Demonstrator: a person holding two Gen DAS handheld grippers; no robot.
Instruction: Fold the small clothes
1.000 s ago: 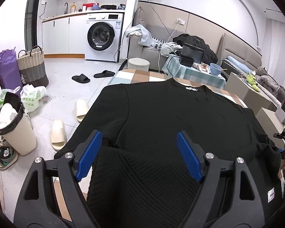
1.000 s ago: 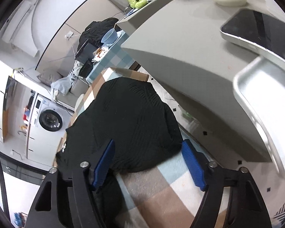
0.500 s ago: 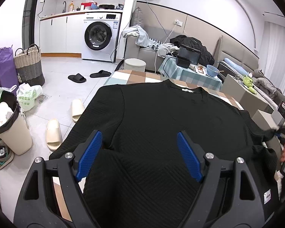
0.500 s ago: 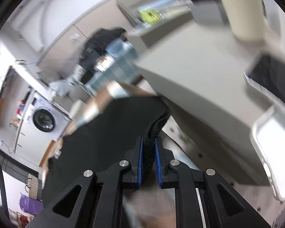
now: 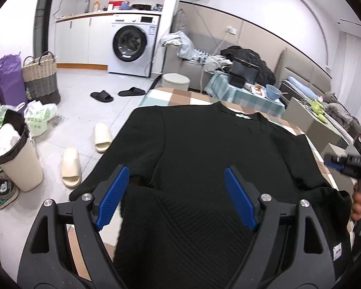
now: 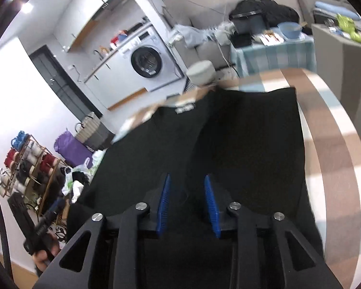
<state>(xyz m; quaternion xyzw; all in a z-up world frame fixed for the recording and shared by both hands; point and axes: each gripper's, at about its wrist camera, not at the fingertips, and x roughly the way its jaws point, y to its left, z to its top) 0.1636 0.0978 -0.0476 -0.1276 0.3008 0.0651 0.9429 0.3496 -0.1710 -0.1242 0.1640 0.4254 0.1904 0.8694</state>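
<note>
A black knit sweater [image 5: 204, 156] lies flat on the checked tablecloth [image 5: 170, 96], collar at the far end. My left gripper [image 5: 175, 195] hovers open over its near hem with nothing between the pads. At the right edge of the left wrist view a hand [image 5: 357, 200] holds my right gripper [image 5: 341, 162] beside the sweater's right side. In the right wrist view my right gripper [image 6: 187, 202] hangs over the sweater [image 6: 240, 144], where the right sleeve lies folded inward onto the body. Its jaws are opening and the pads press on nothing; the cloth lies below them.
Left of the table, on the floor, are cream slippers [image 5: 71, 167], a lined waste bin [image 5: 14, 154], bags and a wicker basket [image 5: 41, 77]. A washing machine [image 5: 132, 45] stands at the back. Grey cabinets [image 5: 312, 118] flank the table's right side. Bare tablecloth [image 6: 337, 156] shows right of the sweater.
The right gripper shut on the sleeve at the table's right edge, swung it inward over the sweater while rolling, and now its jaws stand apart. The left gripper stayed put.
</note>
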